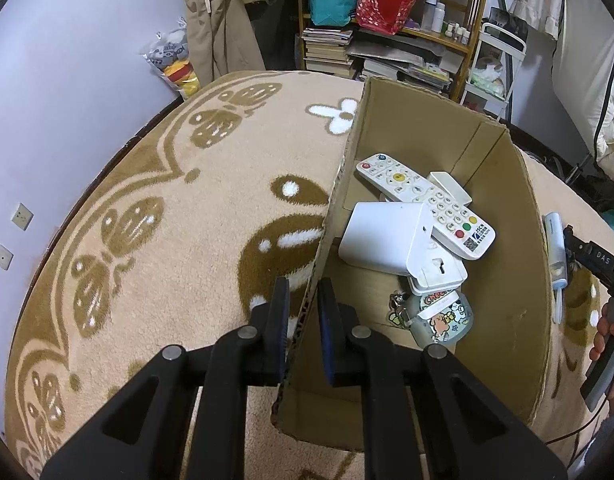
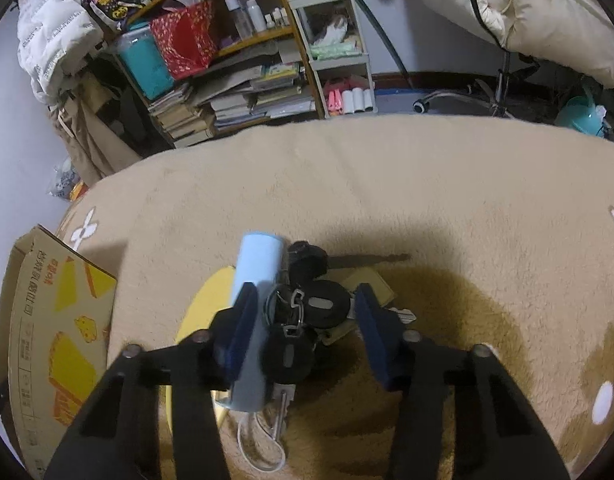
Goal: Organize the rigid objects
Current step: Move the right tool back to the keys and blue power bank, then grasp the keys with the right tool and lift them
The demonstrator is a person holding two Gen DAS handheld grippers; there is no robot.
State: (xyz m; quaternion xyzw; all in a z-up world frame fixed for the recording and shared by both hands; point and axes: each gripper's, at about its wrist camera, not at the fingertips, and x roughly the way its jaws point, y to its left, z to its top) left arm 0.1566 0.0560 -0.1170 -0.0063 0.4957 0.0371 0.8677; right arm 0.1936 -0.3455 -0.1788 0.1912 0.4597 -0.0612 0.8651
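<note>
- Left claw (image 1: 303, 322) straddles the near wall of the cardboard box (image 1: 503, 280), one pad outside and one inside, jaws narrowed on the cardboard edge; I judge this pinch is there to steady the box while things go in, though I cannot tell if the pads truly bite the wall.
- Beyond that claw, inside the box, lie a white remote (image 1: 427, 204), a white square device (image 1: 391, 236) partly on top of it, and nearer the claw a cartoon-printed pouch (image 1: 443, 320) with a keyring charm beside it.
- Right claw (image 2: 303, 316) stands wide, its jaws well apart, poised over a black key bunch (image 2: 307, 320) that sits between the pads on the patterned rug (image 2: 427, 184).
- Touching the left pad of that claw is a light blue cylinder (image 2: 259, 264), lying lengthwise under the finger with a white loop cord trailing toward me.
- My judgement: the keys are next to go, and the wide spread is meant to take the whole bunch; the cylinder crowding the left pad risks being caught along with it.
- Off to the left of the right claw the box's printed outer side shows, near enough for a short carry.
</note>
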